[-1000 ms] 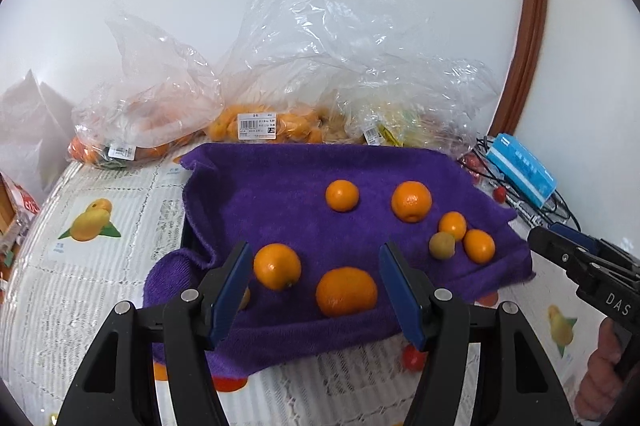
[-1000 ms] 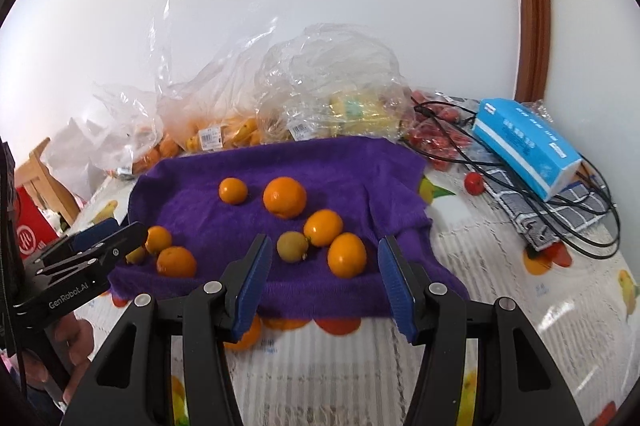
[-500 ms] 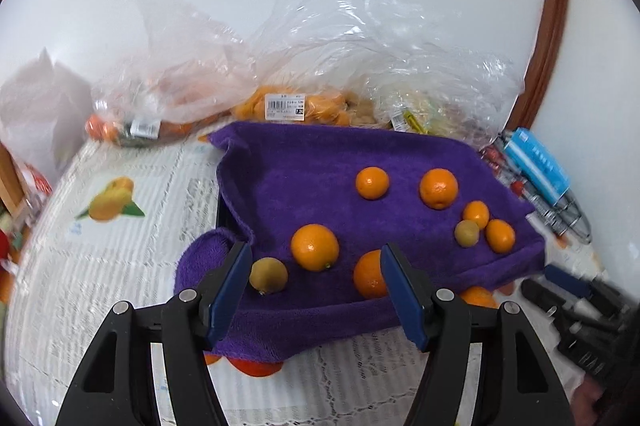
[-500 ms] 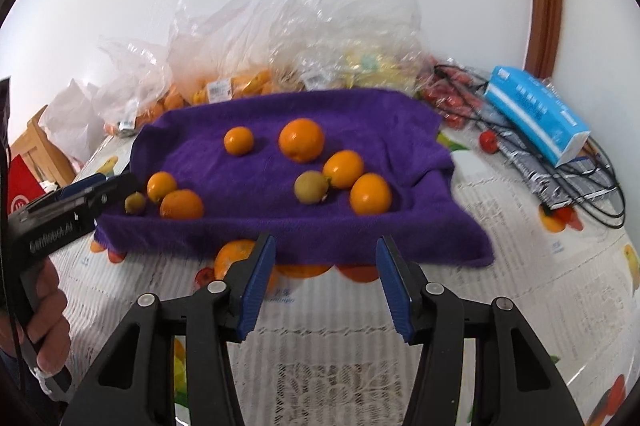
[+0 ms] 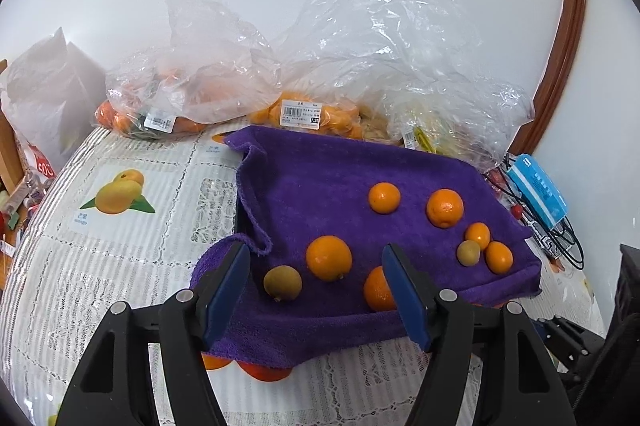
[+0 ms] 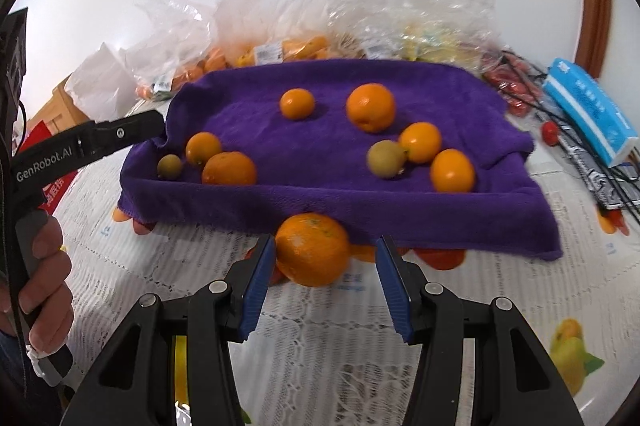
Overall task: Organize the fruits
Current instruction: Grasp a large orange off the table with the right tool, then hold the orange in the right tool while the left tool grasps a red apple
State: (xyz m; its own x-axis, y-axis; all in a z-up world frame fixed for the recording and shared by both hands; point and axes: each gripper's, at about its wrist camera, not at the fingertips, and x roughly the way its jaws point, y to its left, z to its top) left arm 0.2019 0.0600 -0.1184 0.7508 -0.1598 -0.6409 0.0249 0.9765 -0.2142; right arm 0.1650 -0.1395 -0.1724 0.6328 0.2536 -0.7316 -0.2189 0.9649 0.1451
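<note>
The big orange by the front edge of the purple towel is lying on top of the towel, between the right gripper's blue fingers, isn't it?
Not quite. The big orange lies on the tablecloth, just off the purple towel, not on it. It is between the blue fingers of the right gripper, as the right wrist view shows.

Left gripper pitched downward, jaws just opening wider, nothing clamped. Right gripper angled down, jaws apart. Left hand wrapped round handle.

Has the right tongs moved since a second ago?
Yes. The right tongs dropped down and back from the purple towel, now straddling an orange on the table at the towel's front edge.
</note>
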